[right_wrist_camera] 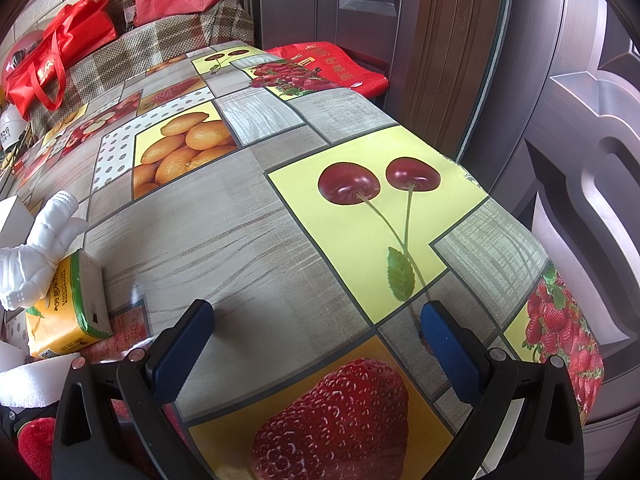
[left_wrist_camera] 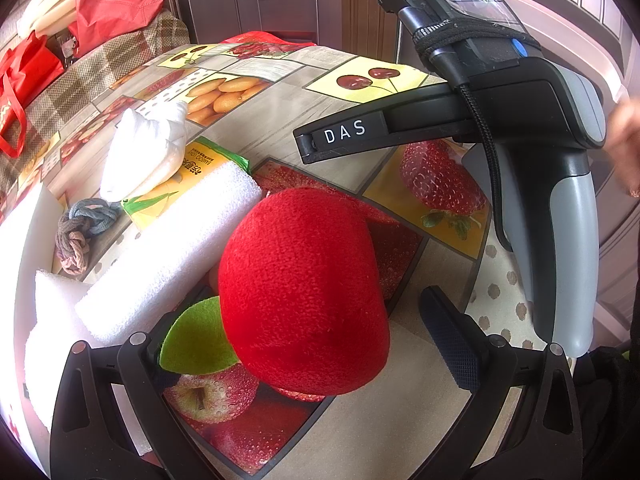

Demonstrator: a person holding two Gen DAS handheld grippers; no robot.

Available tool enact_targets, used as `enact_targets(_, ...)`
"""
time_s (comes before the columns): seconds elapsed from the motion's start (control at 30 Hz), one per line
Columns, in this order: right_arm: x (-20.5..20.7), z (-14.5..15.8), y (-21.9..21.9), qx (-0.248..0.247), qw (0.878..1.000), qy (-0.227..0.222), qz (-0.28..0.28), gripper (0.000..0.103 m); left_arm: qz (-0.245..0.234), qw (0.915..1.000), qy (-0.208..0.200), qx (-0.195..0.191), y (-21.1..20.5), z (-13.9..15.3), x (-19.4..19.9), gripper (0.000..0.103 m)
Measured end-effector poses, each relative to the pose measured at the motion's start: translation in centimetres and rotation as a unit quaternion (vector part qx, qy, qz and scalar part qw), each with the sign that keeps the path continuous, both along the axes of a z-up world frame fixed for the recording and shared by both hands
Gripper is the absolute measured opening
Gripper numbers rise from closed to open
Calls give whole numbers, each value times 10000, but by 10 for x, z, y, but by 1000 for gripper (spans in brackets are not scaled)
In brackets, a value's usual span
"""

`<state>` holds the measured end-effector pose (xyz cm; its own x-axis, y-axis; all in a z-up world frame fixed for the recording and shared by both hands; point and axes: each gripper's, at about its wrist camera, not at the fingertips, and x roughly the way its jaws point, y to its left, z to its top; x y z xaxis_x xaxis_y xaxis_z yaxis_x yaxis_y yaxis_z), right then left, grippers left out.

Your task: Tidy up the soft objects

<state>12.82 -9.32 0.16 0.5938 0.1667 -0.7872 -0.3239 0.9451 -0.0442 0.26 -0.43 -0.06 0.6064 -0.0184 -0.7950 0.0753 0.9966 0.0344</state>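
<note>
The red plush apple [left_wrist_camera: 304, 292] had a fuzzy surface and an oval form, with one green felt leaf [left_wrist_camera: 198, 338] at its lower left side. Its long axis went from near the camera up and away over the fruit-print tablecloth [left_wrist_camera: 280, 80]. It stood between the wide-open fingers of the left gripper [left_wrist_camera: 308, 344], just beside the white foam block [left_wrist_camera: 172, 256]. The right gripper [right_wrist_camera: 316, 344] was also spread open, with nothing between its fingers, above the cloth.
</note>
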Motion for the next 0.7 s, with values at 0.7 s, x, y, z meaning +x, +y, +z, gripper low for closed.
enact_targets(0.7, 0, 0, 0, 0, 10000, 0, 1, 103, -42, 10000, -1, -4, -1, 0, -1, 102)
